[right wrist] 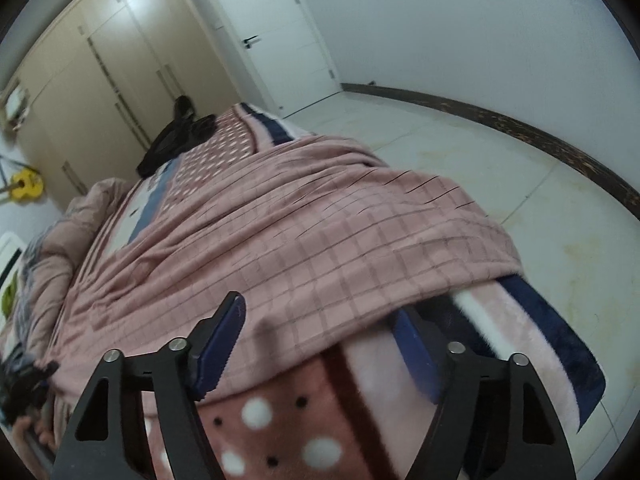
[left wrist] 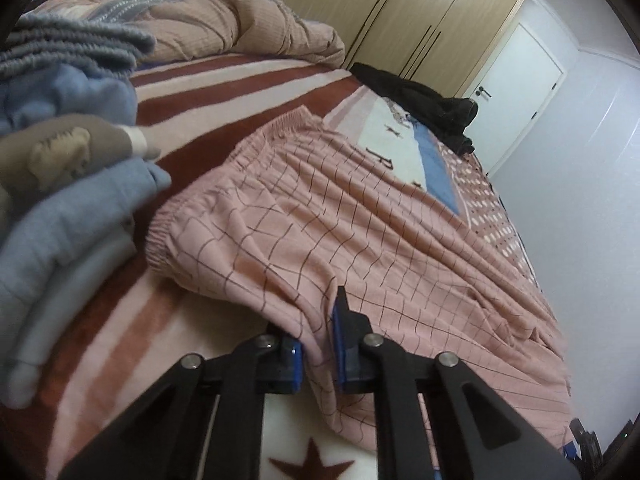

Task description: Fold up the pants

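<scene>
Partly hidden, left claw (left wrist: pixel 318 344) pinching pants (left wrist: pixel 320 216) – right claw (right wrist: pixel 320 344) wide, fabric edge between

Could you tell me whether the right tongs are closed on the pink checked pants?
No, the right tongs stand wide open around the pink checked pants' edge.

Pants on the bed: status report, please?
Left tool shut on pants edge. Right tool open, straddling the other end. Pants spread flat, unfolded. Clothes pile beside the waistband, not blocking.

A striped blanket (left wrist: pixel 224 92) covers the bed, with a stack of folded clothes (left wrist: pixel 72 184) at its left — blue and grey pieces. A black garment (left wrist: pixel 420 100) lies near the wooden wardrobe (left wrist: pixel 400 12); a white door (right wrist: pixel 276 36) stands beyond.
</scene>
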### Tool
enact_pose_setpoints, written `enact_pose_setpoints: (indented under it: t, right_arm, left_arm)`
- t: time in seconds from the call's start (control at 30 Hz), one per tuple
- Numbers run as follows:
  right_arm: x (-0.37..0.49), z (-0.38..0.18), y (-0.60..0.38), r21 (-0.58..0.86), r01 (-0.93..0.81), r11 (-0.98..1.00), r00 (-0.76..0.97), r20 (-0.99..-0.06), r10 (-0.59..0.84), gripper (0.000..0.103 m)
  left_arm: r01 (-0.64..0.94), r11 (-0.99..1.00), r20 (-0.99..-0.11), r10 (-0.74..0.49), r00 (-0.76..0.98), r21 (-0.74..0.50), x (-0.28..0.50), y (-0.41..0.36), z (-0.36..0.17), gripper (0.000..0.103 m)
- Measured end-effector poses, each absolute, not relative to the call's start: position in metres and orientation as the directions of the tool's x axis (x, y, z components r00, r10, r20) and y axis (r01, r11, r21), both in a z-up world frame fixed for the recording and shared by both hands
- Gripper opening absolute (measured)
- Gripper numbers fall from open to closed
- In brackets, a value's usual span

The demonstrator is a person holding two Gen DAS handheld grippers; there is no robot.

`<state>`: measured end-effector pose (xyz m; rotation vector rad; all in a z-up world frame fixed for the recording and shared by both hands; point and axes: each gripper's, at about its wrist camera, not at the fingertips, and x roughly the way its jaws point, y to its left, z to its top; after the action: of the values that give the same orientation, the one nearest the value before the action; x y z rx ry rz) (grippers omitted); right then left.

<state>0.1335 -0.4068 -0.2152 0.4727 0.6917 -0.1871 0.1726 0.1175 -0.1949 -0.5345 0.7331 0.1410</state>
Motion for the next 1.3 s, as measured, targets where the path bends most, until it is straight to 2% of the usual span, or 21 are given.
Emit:
enact_pose_setpoints:
  t: [0.1, 0.13, 0.17, 0.23, 0.37, 0.5, 0.67, 0.73, 0.97, 1.2, 1.27, 1.3]
  right_arm:
    - [0.144, -0.215, -0.412, 0.318, 0.361, 0.877, 0.739, -0.671, -0.060, 0.037]
    - [0.147, -0.214, -0.414, 0.301, 0.378, 0.875, 0.730, -0.678, -0.082, 0.019]
    - [0.149, -0.213, -0.417, 0.298, 0.383, 0.874, 0.729, -0.679, -0.088, 0.009]
    - [0.152, -0.210, -0.423, 0.315, 0.365, 0.876, 0.735, -0.675, -0.063, 0.006]
    - [0.165, -0.193, -0.420, 0.237, 0.312, 0.920, 0.735, -0.674, -0.076, 0.005]
    - [0.199, -0.166, -0.418, 0.187, 0.179, 0.966, 0.717, -0.698, 0.003, 0.005]
    - [0.261, -0.136, -0.418, 0.102, 0.046, 0.994, 0.598, -0.800, 0.055, 0.005]
    - [0.290, -0.131, -0.418, 0.046, 0.010, 0.999, 0.538, -0.842, 0.033, 0.005]
    - [0.364, -0.146, -0.412, -0.042, -0.016, 0.999, 0.424, -0.905, -0.032, 0.004]
    - [0.412, -0.171, -0.421, -0.017, 0.017, 1.000, 0.370, -0.929, -0.022, 0.004]
    - [0.416, -0.180, -0.419, -0.013, 0.008, 1.000, 0.361, -0.932, -0.015, 0.008]
    - [0.417, -0.184, -0.417, -0.009, 0.003, 1.000, 0.355, -0.935, -0.009, 0.009]
  left_arm:
    - [-0.297, 0.860, -0.650, -0.053, 0.758, -0.416, 0.169, 0.119, -0.185, 0.009]
    - [-0.293, 0.862, -0.646, -0.052, 0.761, -0.414, 0.168, 0.120, -0.183, 0.009]
    - [-0.286, 0.866, -0.642, -0.051, 0.765, -0.410, 0.169, 0.120, -0.178, 0.009]
    - [-0.272, 0.880, -0.639, -0.045, 0.768, -0.389, 0.172, 0.119, -0.171, 0.009]
    - [-0.231, 0.918, -0.645, -0.033, 0.764, -0.321, 0.189, 0.112, -0.149, 0.009]
    - [-0.196, 0.950, -0.668, -0.018, 0.744, -0.244, 0.220, 0.109, -0.125, 0.009]
    - [-0.137, 0.980, -0.732, -0.013, 0.681, -0.145, 0.282, 0.103, -0.110, 0.009]
    - [-0.126, 0.986, -0.767, -0.005, 0.642, -0.112, 0.311, 0.101, -0.113, 0.010]
    - [-0.102, 0.994, -0.840, 0.036, 0.542, -0.024, 0.396, 0.087, -0.135, 0.011]
    - [-0.117, 0.992, -0.875, 0.016, 0.485, -0.046, 0.442, 0.093, -0.161, 0.012]
    - [-0.121, 0.992, -0.884, 0.014, 0.467, -0.048, 0.448, 0.093, -0.171, 0.014]
    - [-0.118, 0.992, -0.889, 0.015, 0.458, -0.044, 0.450, 0.092, -0.175, 0.019]
